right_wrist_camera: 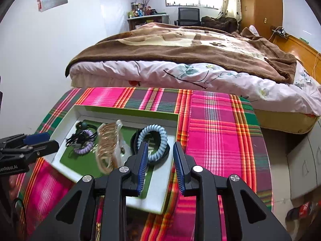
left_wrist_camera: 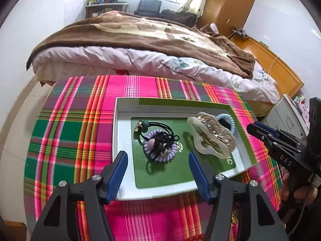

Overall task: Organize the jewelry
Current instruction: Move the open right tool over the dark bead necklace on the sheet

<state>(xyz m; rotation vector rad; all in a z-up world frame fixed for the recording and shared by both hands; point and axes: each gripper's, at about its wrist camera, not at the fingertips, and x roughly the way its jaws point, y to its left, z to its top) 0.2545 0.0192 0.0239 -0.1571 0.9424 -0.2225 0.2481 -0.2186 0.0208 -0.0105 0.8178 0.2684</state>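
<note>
While both tongs gape, the left tongs (left_wrist_camera: pixel 158 172) hover over the tray (left_wrist_camera: pixel 117 136). Hair ties (left_wrist_camera: pixel 159 143) lie just ahead; the right tongs (right_wrist_camera: pixel 160 165) straddle its rim.

Coiled hair ties (left_wrist_camera: pixel 159 147) and a clear pouch (left_wrist_camera: pixel 212 135) lie in the tilted tray (left_wrist_camera: pixel 115 132).

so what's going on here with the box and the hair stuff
A person holds a gripper in each hand over a shallow box on a plaid cloth. Both the left gripper and the right gripper are open and empty. In the box lie a purple coil tie, a blue coil tie and a glittery clear pouch.
</note>
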